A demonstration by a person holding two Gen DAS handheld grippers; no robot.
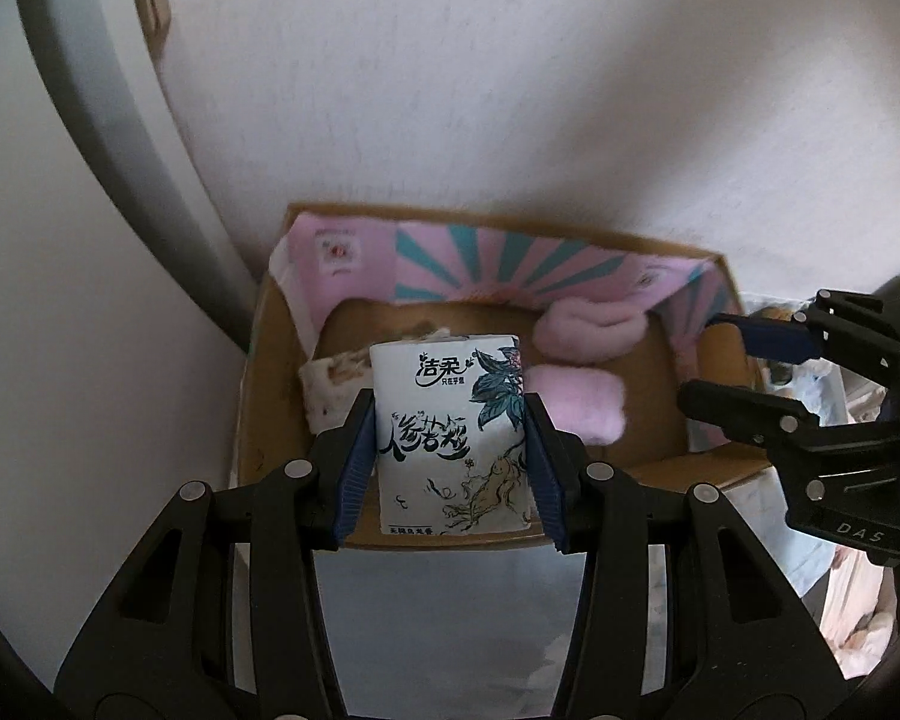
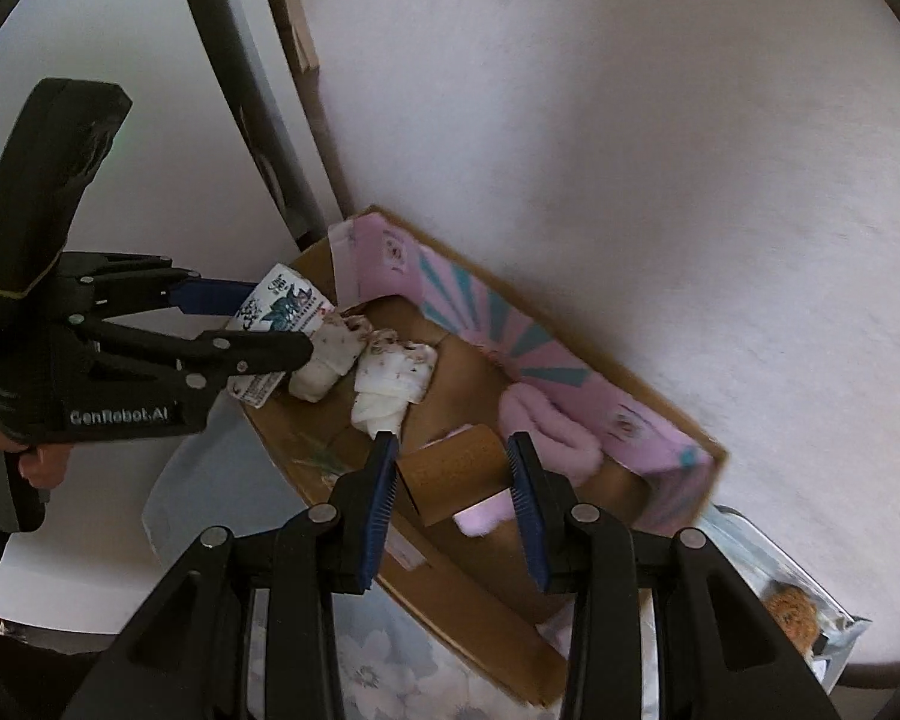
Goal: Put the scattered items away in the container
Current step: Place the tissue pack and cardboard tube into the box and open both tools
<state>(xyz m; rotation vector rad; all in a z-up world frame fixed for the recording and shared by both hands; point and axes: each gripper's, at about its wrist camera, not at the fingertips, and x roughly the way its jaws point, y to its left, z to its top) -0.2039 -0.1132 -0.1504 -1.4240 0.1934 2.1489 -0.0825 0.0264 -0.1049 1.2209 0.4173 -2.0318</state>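
My left gripper [image 1: 450, 414] is shut on a white tissue pack [image 1: 453, 438] with dark ink drawings, held over the near edge of a cardboard box [image 1: 258, 414] lined in pink and teal. The pack also shows in the right wrist view [image 2: 279, 306], held by the left gripper [image 2: 270, 324]. My right gripper [image 2: 450, 450] is shut on a brown cardboard tube [image 2: 453, 474] over the box [image 2: 462, 588]. Inside lie pink fluffy socks [image 1: 576, 402] and white patterned rolled socks [image 2: 390, 384]. The right gripper [image 1: 714, 360] shows at the right edge of the left wrist view.
The box sits against a white wall [image 1: 510, 90]. A grey frame [image 1: 108, 138] runs up the left. A floral cloth [image 2: 378, 660] lies under the box. A clear packet with a brown snack [image 2: 792, 618] lies at the lower right.
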